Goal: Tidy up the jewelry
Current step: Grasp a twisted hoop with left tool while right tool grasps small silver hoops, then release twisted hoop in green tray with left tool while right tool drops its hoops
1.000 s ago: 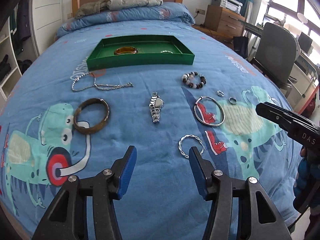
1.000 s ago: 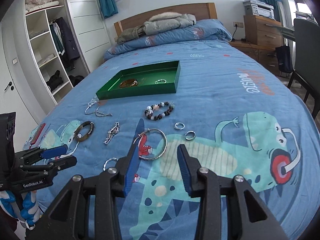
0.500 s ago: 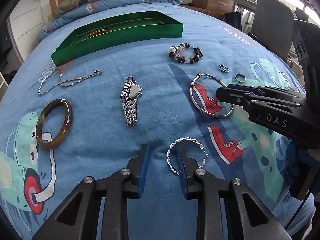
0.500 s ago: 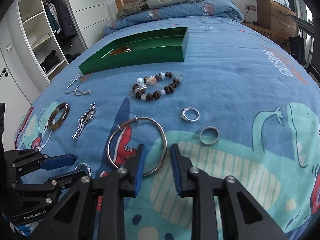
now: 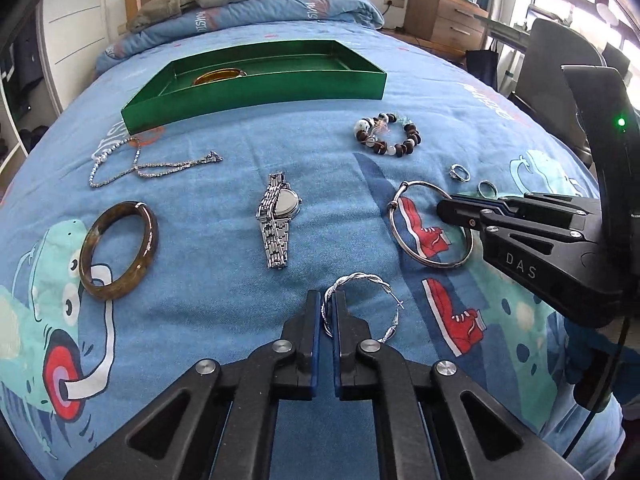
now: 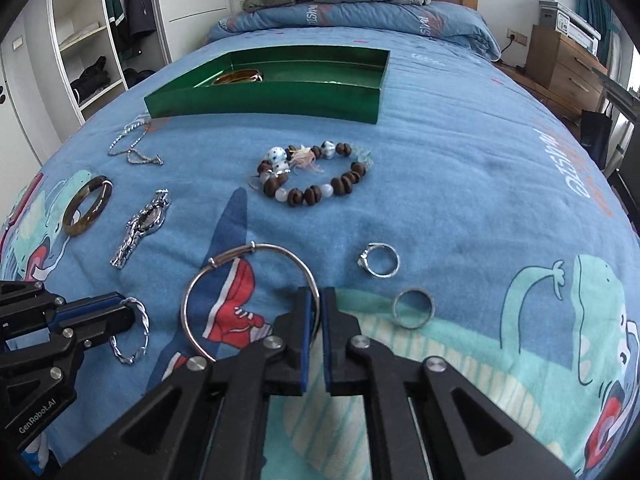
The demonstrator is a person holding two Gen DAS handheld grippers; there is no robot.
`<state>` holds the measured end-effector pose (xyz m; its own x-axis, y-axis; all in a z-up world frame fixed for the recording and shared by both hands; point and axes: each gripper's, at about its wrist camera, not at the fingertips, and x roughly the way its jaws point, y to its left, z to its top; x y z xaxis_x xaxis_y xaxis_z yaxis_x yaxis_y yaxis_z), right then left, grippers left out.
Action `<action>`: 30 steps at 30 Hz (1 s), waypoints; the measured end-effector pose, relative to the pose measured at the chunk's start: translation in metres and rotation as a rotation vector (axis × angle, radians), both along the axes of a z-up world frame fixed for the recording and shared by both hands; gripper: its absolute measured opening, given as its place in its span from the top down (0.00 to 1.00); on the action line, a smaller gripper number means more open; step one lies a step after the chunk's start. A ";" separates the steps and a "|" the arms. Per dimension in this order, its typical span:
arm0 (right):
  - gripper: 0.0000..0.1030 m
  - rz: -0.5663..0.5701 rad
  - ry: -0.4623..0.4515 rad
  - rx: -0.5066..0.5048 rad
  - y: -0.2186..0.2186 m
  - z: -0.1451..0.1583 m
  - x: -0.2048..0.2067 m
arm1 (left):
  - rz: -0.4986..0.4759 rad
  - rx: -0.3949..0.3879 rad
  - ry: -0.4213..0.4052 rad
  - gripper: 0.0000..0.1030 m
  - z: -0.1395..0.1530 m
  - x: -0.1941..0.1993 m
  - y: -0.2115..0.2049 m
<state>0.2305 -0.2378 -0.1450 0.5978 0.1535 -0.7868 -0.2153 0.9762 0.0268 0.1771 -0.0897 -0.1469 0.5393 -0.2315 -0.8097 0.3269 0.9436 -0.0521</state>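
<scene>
A: What do we see in the green tray?

B: One amber bangle at its left end; the low angle hides the rest.

A: And our grippers?

B: Left gripper pinches the twisted hoop on the bedspread. Right gripper is closed on the thin silver bangle. The rings lie just beside it.
</scene>
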 end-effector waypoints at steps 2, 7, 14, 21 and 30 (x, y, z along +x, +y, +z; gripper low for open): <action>0.96 -0.011 -0.013 0.002 0.000 0.005 -0.004 | 0.000 0.010 -0.018 0.95 0.006 -0.005 0.004; 0.96 -0.047 -0.069 0.006 -0.004 0.027 -0.026 | 0.012 0.026 -0.061 0.95 0.023 -0.017 0.017; 0.97 -0.072 -0.173 0.001 -0.006 0.073 -0.054 | 0.034 0.012 -0.142 0.95 0.059 -0.024 0.034; 0.97 -0.066 -0.258 -0.002 -0.002 0.119 -0.041 | 0.089 -0.027 -0.180 0.95 0.091 0.022 0.056; 0.97 -0.025 -0.280 0.026 0.022 0.132 0.074 | 0.192 -0.038 -0.184 0.95 0.092 0.153 0.078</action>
<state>0.3044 -0.2156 -0.0130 0.7955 0.1536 -0.5862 -0.1934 0.9811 -0.0053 0.3302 -0.0119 -0.0547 0.7133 -0.1390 -0.6869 0.1492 0.9878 -0.0449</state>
